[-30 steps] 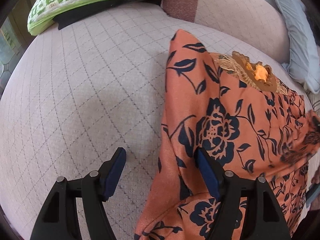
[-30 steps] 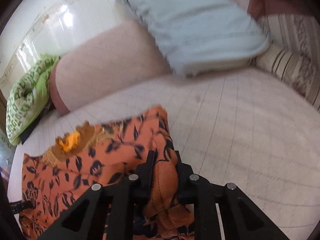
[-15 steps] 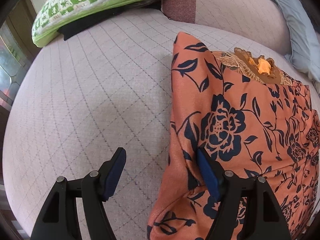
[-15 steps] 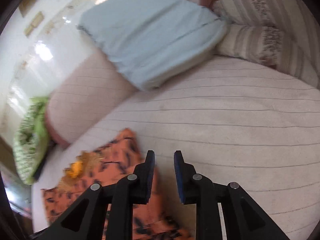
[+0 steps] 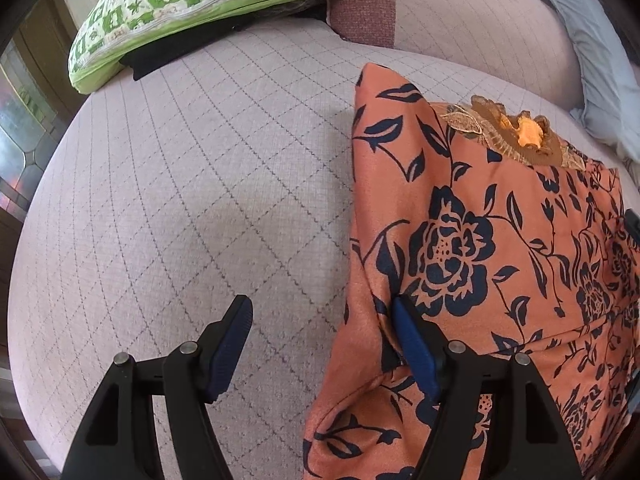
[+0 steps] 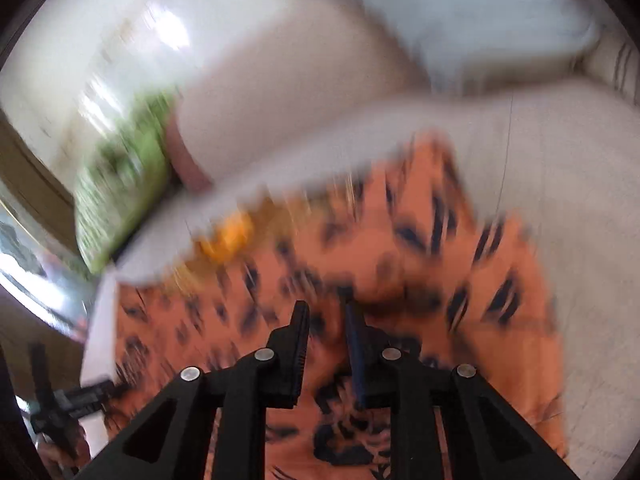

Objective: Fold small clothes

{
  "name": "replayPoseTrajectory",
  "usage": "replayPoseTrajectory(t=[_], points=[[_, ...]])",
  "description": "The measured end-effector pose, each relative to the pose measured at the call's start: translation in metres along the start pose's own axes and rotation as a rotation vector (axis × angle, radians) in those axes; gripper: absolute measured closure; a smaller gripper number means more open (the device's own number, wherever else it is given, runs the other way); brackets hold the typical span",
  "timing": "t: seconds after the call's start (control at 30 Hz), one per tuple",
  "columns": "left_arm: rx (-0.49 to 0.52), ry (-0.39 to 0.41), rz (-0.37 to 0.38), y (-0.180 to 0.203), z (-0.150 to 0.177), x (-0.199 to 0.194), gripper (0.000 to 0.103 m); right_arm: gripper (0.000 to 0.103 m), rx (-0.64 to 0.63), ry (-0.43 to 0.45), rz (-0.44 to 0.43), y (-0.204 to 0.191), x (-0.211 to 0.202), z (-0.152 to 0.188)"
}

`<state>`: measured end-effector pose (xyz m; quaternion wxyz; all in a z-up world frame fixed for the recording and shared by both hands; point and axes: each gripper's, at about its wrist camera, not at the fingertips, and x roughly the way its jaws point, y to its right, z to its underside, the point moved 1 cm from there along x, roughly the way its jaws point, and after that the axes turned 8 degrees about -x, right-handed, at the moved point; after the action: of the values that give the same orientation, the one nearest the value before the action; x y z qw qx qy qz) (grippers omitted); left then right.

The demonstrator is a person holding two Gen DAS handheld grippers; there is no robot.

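An orange garment with a dark blue flower print [image 5: 480,240] lies on the quilted pale sofa seat [image 5: 200,200]. Its embroidered brown neckline [image 5: 516,132] points toward the backrest. My left gripper [image 5: 320,328] is open at the garment's left edge; its right finger [image 5: 412,340] rests against the cloth, the left finger over bare seat. The right wrist view is heavily blurred. My right gripper [image 6: 326,332] hovers over the garment [image 6: 400,272] with its jaws slightly apart and nothing between them.
A green and white patterned cushion [image 5: 192,8] lies on a black cloth at the back left. A pale blue pillow [image 5: 592,60] leans at the back right. The sofa backrest [image 5: 460,12] runs behind. The seat's edge drops off at the left.
My right gripper let go of the garment's fold, swung away toward the blue pillow, and is now back over the garment, moving fast. My left gripper shifted slightly; the garment lies flatter.
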<state>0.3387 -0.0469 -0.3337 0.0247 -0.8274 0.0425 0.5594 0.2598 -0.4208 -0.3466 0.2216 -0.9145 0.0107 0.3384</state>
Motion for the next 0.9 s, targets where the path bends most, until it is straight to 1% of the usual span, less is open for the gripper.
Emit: replayPoseTrajectory(t=[0.03, 0.07, 0.1, 0.13, 0.17, 0.23, 0.33, 0.4, 0.47, 0.5, 0.6, 0.67, 0.7, 0.73, 0.77, 0.8, 0.83, 0.87, 0.9], points=[[0.003, 0.001, -0.001, -0.001, -0.001, 0.001, 0.029, 0.081, 0.004, -0.029, -0.005, 0.000, 0.004, 0.001], [0.009, 0.003, -0.005, -0.001, -0.001, 0.002, 0.029, 0.081, 0.016, -0.088, -0.028, 0.001, 0.014, 0.005], [0.016, 0.006, -0.010, -0.001, 0.000, 0.001, 0.029, 0.081, 0.031, -0.168, -0.045, 0.002, 0.030, 0.011], [0.019, 0.006, -0.011, -0.001, 0.000, 0.002, 0.029, 0.081, 0.029, -0.195, -0.030, 0.003, 0.040, 0.017], [0.019, 0.004, -0.011, -0.001, 0.001, 0.002, 0.029, 0.081, 0.008, -0.152, -0.016, -0.001, 0.037, 0.018], [0.012, 0.004, -0.005, -0.003, 0.001, 0.000, 0.029, 0.080, -0.019, -0.167, 0.017, -0.010, 0.034, 0.014], [-0.038, 0.001, 0.035, -0.011, -0.003, -0.003, 0.030, 0.080, -0.082, -0.132, 0.012, -0.027, 0.022, 0.007], [-0.078, 0.008, 0.063, -0.020, -0.008, -0.006, 0.030, 0.080, -0.129, -0.139, -0.021, -0.042, 0.021, 0.003], [-0.101, 0.021, 0.079, -0.027, -0.011, -0.009, 0.030, 0.079, -0.192, -0.158, -0.064, -0.060, 0.026, -0.001], [-0.108, 0.027, 0.076, -0.030, -0.012, -0.010, 0.030, 0.077, -0.231, -0.169, -0.065, -0.071, 0.031, -0.003], [-0.116, 0.027, 0.073, -0.036, -0.014, -0.009, 0.030, 0.077, -0.308, -0.212, -0.071, -0.097, 0.051, -0.008], [-0.120, 0.025, 0.076, -0.039, -0.017, -0.007, 0.030, 0.077, -0.312, -0.284, -0.129, -0.111, 0.069, -0.003], [-0.111, 0.024, 0.072, -0.038, -0.017, -0.005, 0.030, 0.077, -0.293, -0.359, -0.161, -0.115, 0.085, 0.003], [-0.097, 0.026, 0.058, -0.037, -0.017, -0.003, 0.030, 0.075, -0.279, -0.390, -0.152, -0.119, 0.096, 0.010], [-0.085, 0.028, 0.037, -0.034, -0.017, 0.000, 0.030, 0.074, -0.273, -0.343, -0.136, -0.122, 0.096, 0.013], [-0.075, 0.029, 0.018, -0.032, -0.017, 0.002, 0.030, 0.069, -0.255, -0.299, -0.165, -0.126, 0.090, 0.015], [-0.071, 0.030, 0.009, -0.030, -0.015, 0.003, 0.030, 0.067, -0.237, -0.309, -0.210, -0.129, 0.087, 0.018], [-0.066, 0.032, 0.001, -0.030, -0.015, 0.003, 0.030, 0.067, -0.237, -0.346, -0.255, -0.134, 0.084, 0.023], [-0.063, 0.032, -0.012, -0.031, -0.013, 0.003, 0.029, 0.067, -0.266, -0.361, -0.251, -0.139, 0.079, 0.027]])
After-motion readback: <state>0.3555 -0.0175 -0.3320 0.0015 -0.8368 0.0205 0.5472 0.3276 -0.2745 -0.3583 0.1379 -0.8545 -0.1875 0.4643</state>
